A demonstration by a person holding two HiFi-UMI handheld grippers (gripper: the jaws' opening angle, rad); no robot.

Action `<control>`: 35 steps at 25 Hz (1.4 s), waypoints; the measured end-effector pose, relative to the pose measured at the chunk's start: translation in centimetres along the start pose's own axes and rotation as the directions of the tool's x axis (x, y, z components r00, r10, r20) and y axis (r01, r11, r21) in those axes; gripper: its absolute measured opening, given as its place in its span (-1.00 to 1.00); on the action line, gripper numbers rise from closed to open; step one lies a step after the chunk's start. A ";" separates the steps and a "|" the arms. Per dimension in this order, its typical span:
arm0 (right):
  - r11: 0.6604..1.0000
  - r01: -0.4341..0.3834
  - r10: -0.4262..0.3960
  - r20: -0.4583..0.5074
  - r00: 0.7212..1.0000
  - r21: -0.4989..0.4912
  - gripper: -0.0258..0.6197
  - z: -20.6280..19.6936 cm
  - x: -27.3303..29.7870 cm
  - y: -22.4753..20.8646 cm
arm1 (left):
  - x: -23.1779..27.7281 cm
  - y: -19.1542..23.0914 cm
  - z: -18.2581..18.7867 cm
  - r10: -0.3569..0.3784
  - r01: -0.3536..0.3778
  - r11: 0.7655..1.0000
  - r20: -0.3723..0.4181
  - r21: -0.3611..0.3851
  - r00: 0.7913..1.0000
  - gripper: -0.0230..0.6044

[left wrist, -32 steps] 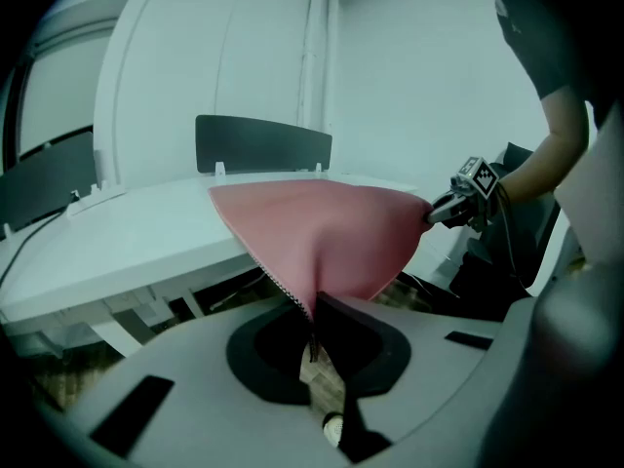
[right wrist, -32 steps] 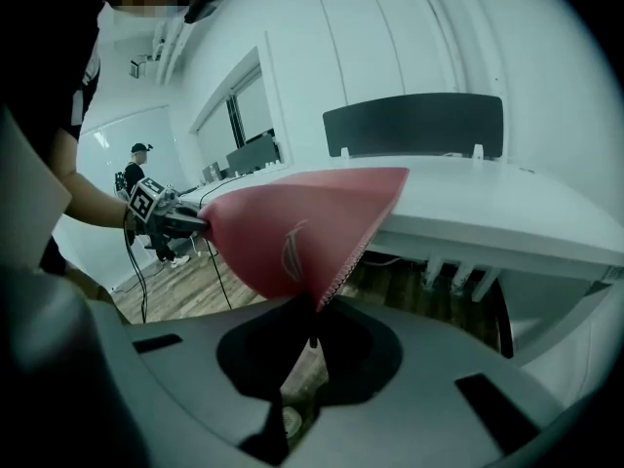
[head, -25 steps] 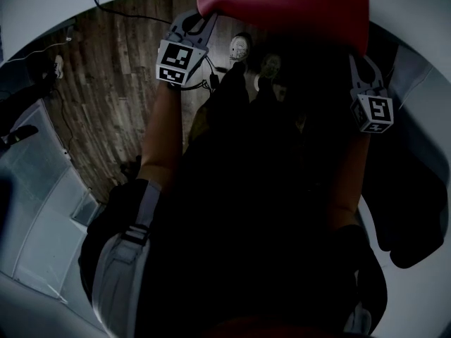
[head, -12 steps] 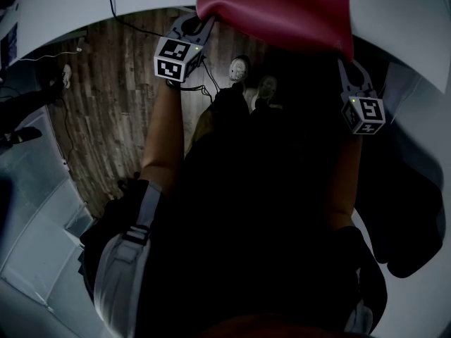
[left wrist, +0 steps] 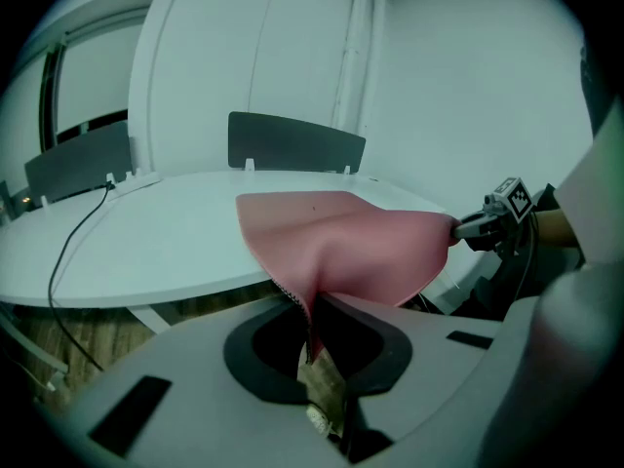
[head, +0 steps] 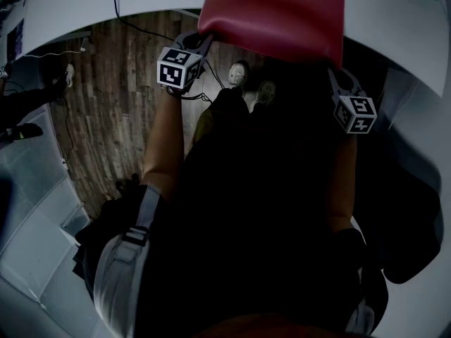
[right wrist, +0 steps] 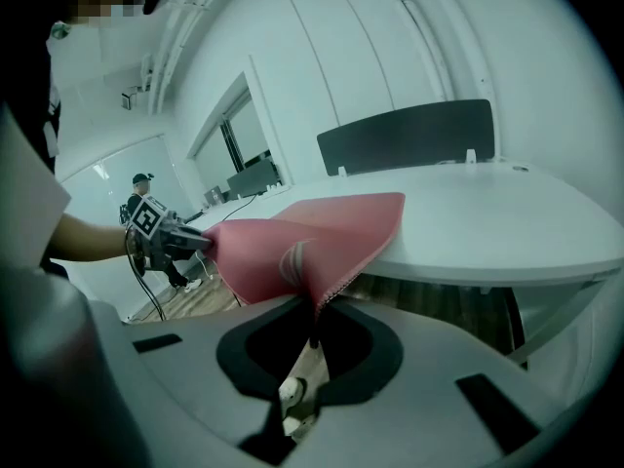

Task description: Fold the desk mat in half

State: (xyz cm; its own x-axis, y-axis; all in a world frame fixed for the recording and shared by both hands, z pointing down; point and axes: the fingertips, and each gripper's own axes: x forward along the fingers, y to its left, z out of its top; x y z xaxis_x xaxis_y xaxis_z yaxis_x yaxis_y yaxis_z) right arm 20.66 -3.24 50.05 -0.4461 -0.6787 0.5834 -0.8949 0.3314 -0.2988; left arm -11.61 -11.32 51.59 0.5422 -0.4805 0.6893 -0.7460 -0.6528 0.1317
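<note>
1. Looking down in the head view, the soft pink desk mat (head: 275, 13) hangs off the near edge of the curved white table (head: 70, 5), above the brown wooden plank floor (head: 113, 104). The left gripper (head: 204, 39) reaches up to the mat's left corner and the right gripper (head: 331, 72) to its right corner. Each carries its marker cube, and bare forearms run back to the person's dark clothing.

2. In the left gripper view, the jaws are pressed together on a bunched corner of the desk mat (left wrist: 341, 252). Its checkered underside shows at the pinch. The mat rises from the jaws in a loose curve, and its far part lies flat on the table. The right gripper (left wrist: 478, 227) holds the opposite corner at the right. A thin black cable (left wrist: 78, 232) trails over the tabletop, and a dark grey chair back (left wrist: 292, 144) stands behind the table.

3. In the right gripper view, the jaws are likewise closed on a mat corner (right wrist: 292, 237), pinching it just above the dark jaw opening. The left gripper (right wrist: 180, 237) clamps the other corner at the left. The mat sags between them, its far end resting on the table.
</note>
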 end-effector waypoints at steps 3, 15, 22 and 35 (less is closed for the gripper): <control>0.999 0.012 -0.011 -0.055 0.998 0.032 -0.79 -1.4 0.2 0.2 | -0.1 0.0 -0.9 0.017 -0.017 1.000 -0.024 -0.026 1.000 -0.81; 0.986 0.086 -0.064 -0.151 0.986 0.145 -0.79 -2.9 0.1 -0.2 | -0.5 -0.8 -4.4 -0.003 -0.011 0.982 -0.074 -0.189 0.997 -0.64; 0.975 0.005 0.021 -0.115 0.993 0.224 -0.79 -3.6 0.1 1.8 | -1.1 -1.8 -5.3 -0.010 0.001 0.971 -0.038 -0.238 0.999 -0.73; 0.974 -0.030 0.014 0.076 0.997 0.224 -0.79 0.1 -1.7 1.9 | -2.4 -1.6 -2.8 0.066 -0.066 0.988 0.001 -0.139 0.998 -0.84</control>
State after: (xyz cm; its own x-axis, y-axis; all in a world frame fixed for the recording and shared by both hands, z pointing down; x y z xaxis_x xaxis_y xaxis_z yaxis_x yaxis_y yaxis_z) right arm 19.70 -1.57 48.41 -0.4561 -0.7222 0.5199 -0.8560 0.1962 -0.4783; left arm -12.83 -7.47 51.71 0.4919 -0.5234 0.6957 -0.8265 -0.5320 0.1842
